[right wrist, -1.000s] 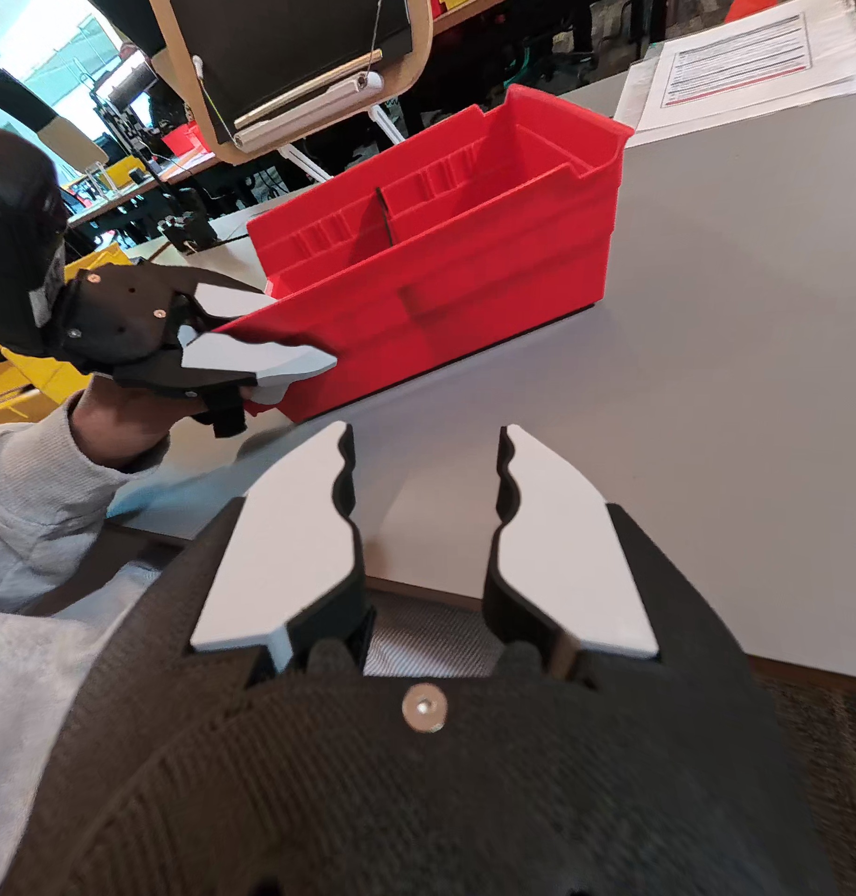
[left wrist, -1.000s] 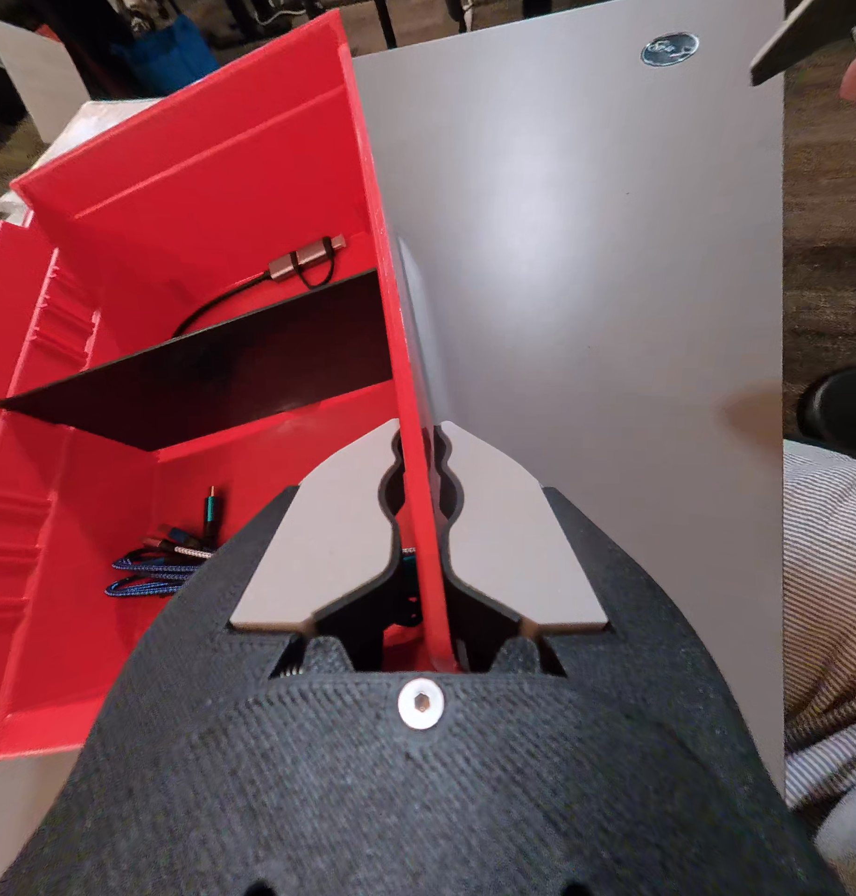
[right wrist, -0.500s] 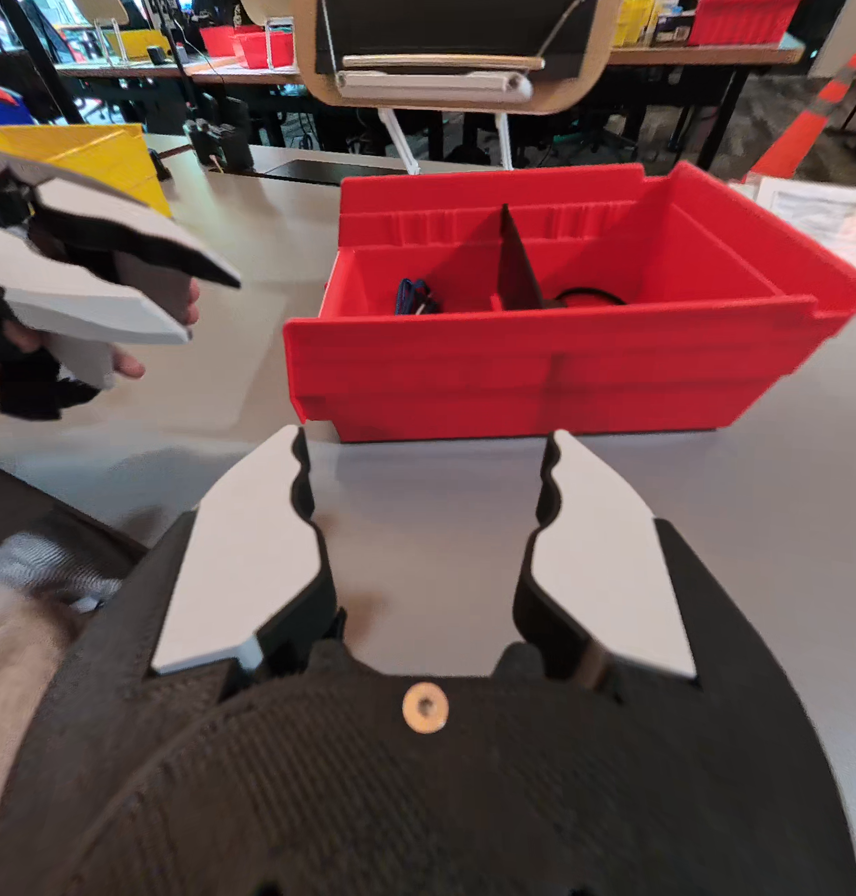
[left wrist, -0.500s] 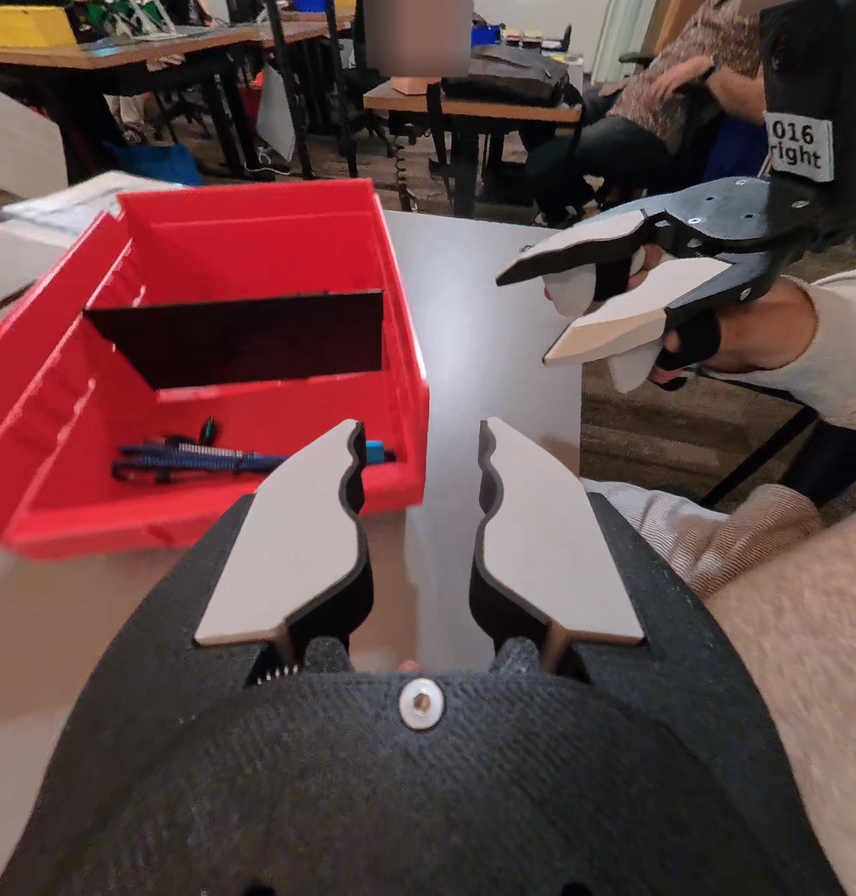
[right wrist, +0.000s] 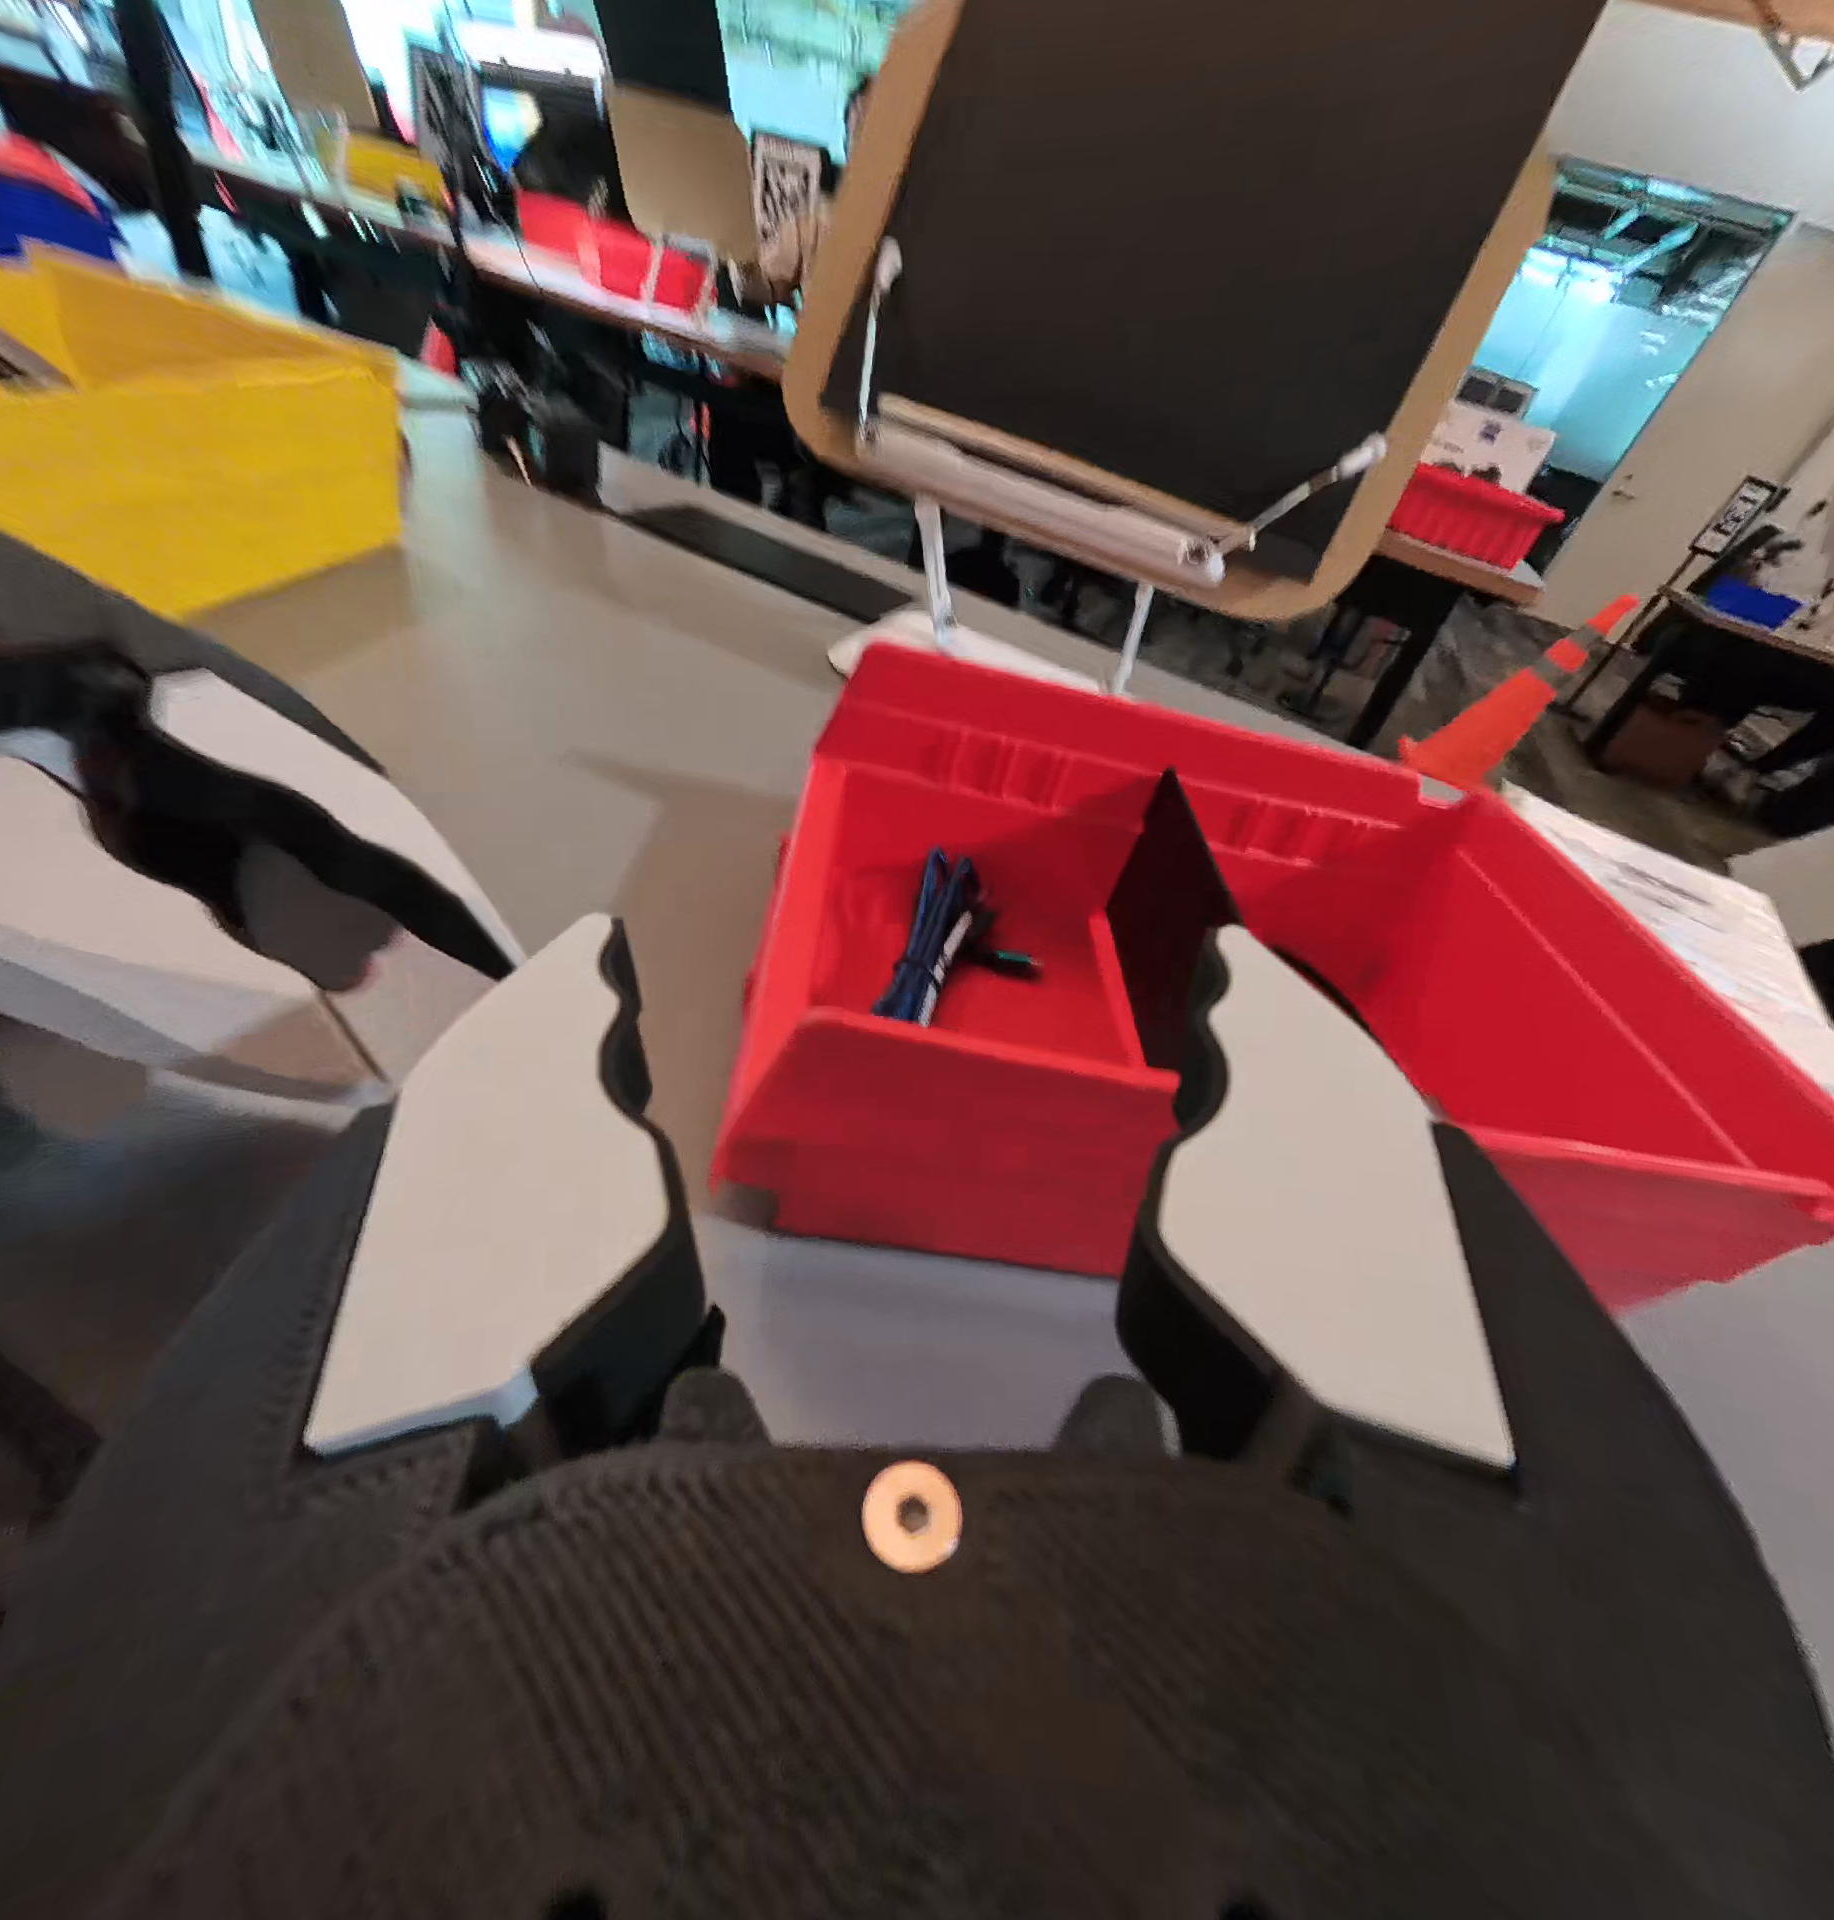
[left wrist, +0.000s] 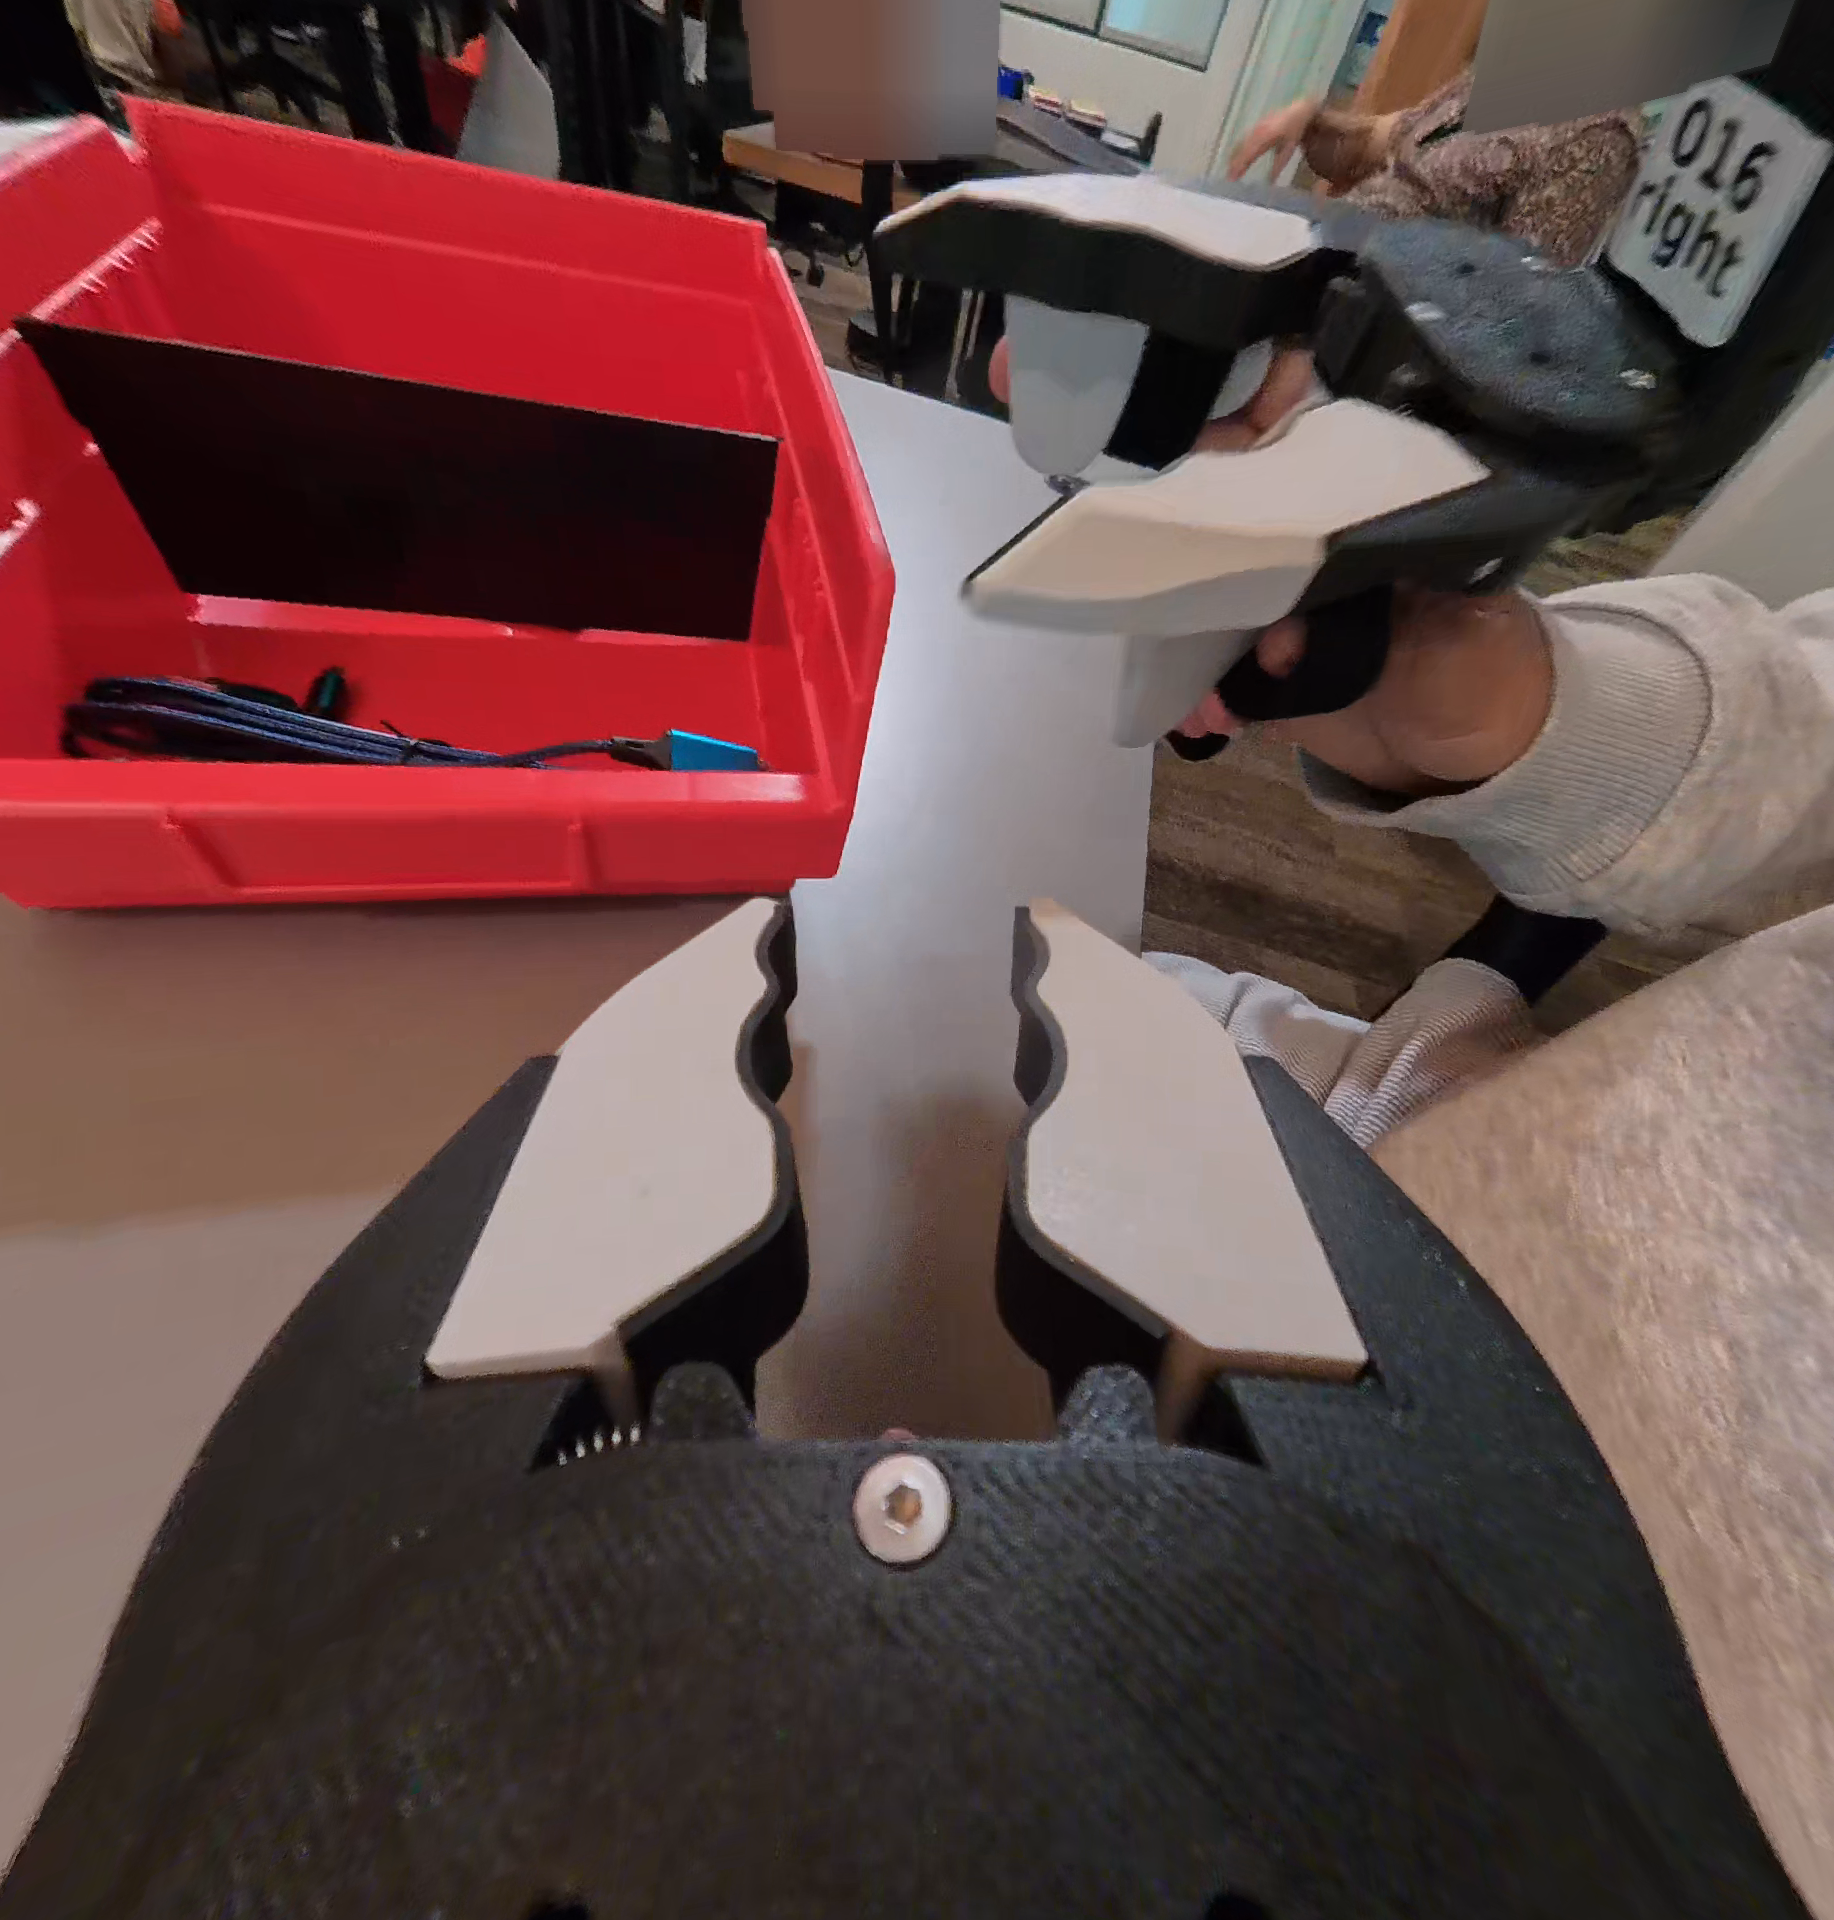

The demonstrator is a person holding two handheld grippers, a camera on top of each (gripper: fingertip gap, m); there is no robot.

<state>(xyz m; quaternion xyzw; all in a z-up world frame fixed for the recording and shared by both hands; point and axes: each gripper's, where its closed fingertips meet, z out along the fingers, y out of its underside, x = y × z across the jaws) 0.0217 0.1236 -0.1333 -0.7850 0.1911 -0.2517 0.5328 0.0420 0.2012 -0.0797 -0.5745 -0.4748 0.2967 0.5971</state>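
A red bin [left wrist: 373,831] stands on the grey table [left wrist: 944,675], split by a black divider [left wrist: 425,488]. A coiled blue cable [left wrist: 269,727] lies in the near compartment. My left gripper [left wrist: 902,935] is open and empty, just off the bin's near right corner. My right gripper [left wrist: 934,416] shows farther off, open and empty, in the air beside the bin's right wall. In the right wrist view my right gripper [right wrist: 913,935] is open above the bin [right wrist: 944,1143], with the divider [right wrist: 1162,894] and cable [right wrist: 944,894] ahead. The left gripper [right wrist: 445,1029] is blurred at left.
The table's right edge [left wrist: 1141,727] is close, with floor beyond. A yellow bin [right wrist: 165,447] stands at the far left. A black board on a white stand [right wrist: 1204,260] rises behind the red bin. An orange cone [right wrist: 1505,717] and papers [right wrist: 1671,914] lie to the right.
My left gripper was shut on the red bin's wall, then let go, opened and drew back. My right gripper rose, opened wider and moved over the bin.
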